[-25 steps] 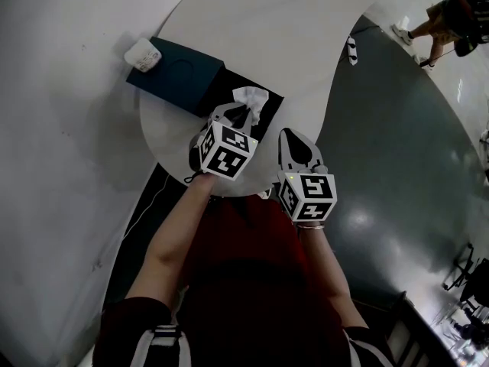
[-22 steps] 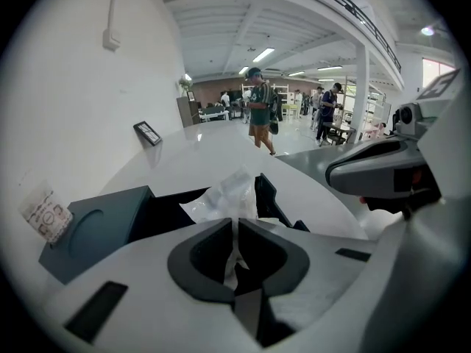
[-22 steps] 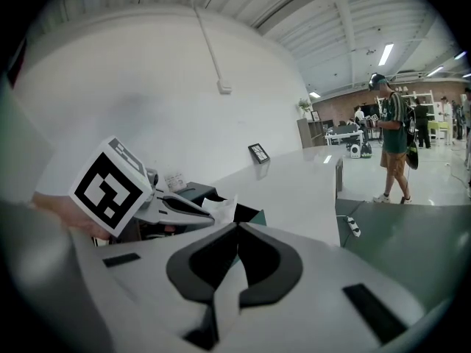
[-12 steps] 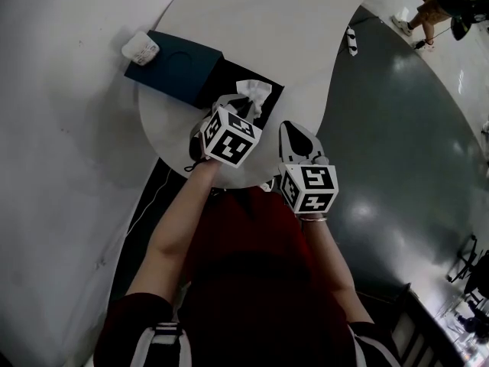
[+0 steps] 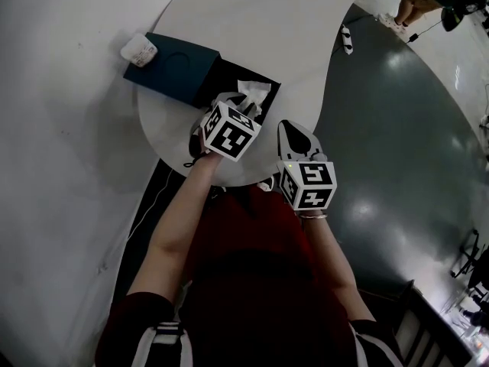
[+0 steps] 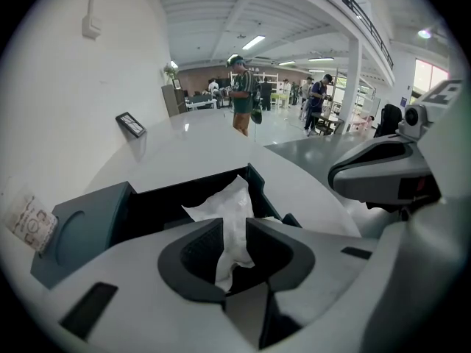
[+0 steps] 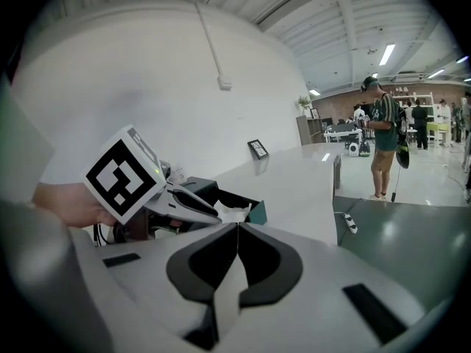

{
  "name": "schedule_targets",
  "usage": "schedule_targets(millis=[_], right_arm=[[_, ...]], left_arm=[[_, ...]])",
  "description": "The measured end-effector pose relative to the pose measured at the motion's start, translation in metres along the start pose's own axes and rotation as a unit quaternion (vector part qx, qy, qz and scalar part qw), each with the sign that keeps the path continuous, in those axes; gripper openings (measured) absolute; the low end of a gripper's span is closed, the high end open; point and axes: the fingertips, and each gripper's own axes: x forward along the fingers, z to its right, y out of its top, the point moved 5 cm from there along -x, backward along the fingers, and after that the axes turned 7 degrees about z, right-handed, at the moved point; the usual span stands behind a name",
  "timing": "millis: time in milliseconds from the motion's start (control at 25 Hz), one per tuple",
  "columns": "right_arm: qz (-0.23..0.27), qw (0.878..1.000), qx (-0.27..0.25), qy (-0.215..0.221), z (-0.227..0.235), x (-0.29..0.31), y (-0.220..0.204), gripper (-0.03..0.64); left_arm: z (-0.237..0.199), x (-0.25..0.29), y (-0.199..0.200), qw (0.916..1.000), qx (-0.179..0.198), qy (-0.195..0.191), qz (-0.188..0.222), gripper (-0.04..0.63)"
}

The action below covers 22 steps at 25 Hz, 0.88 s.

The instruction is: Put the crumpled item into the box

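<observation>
A crumpled white tissue (image 6: 232, 220) is pinched between the jaws of my left gripper (image 6: 234, 250), which is shut on it. The tissue (image 5: 253, 92) hangs over the open dark box (image 5: 238, 82) on the white round table (image 5: 260, 37). The box's teal lid (image 5: 174, 67) lies open to the left. From the right gripper view the tissue (image 7: 232, 213) pokes up beside the box (image 7: 254, 210). My right gripper (image 7: 237, 226) is shut with nothing in it and stays at the table's near edge (image 5: 294, 140).
A small white card (image 5: 138, 50) lies on the far corner of the lid. A small framed stand (image 6: 130, 124) sits farther back on the table. A power strip (image 5: 347, 40) lies on the grey floor to the right. People stand in the far hall.
My left gripper has carried the tissue forward and a little up the table, from the box's near rim to over its opening. The right gripper has barely moved.
</observation>
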Motion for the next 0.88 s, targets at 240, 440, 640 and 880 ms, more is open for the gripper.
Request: schedule_targets(millis=[240, 440, 640, 880], right_arm=[[0.007, 1.000, 0.000, -0.006, -0.004, -0.006, 0.002, 0.015], [0.018, 1.000, -0.001, -0.014, -0.011, -0.013, 0.007, 0.015], [0.036, 0.999, -0.007, -0.024, -0.022, -0.021, 0.014, 0.015], [0.056, 0.998, -0.013, -0.034, -0.037, -0.034, 0.022, 0.015]], left_arm=[[-0.004, -0.015, 0.009, 0.9987, -0.009, 0.014, 0.049, 0.089], [-0.004, -0.042, 0.021, 0.9943, -0.023, 0.016, 0.103, 0.087], [-0.006, -0.068, 0.022, 0.9868, -0.059, 0.017, 0.150, 0.081], [-0.005, -0.096, 0.015, 0.9818, -0.068, 0.020, 0.176, 0.063]])
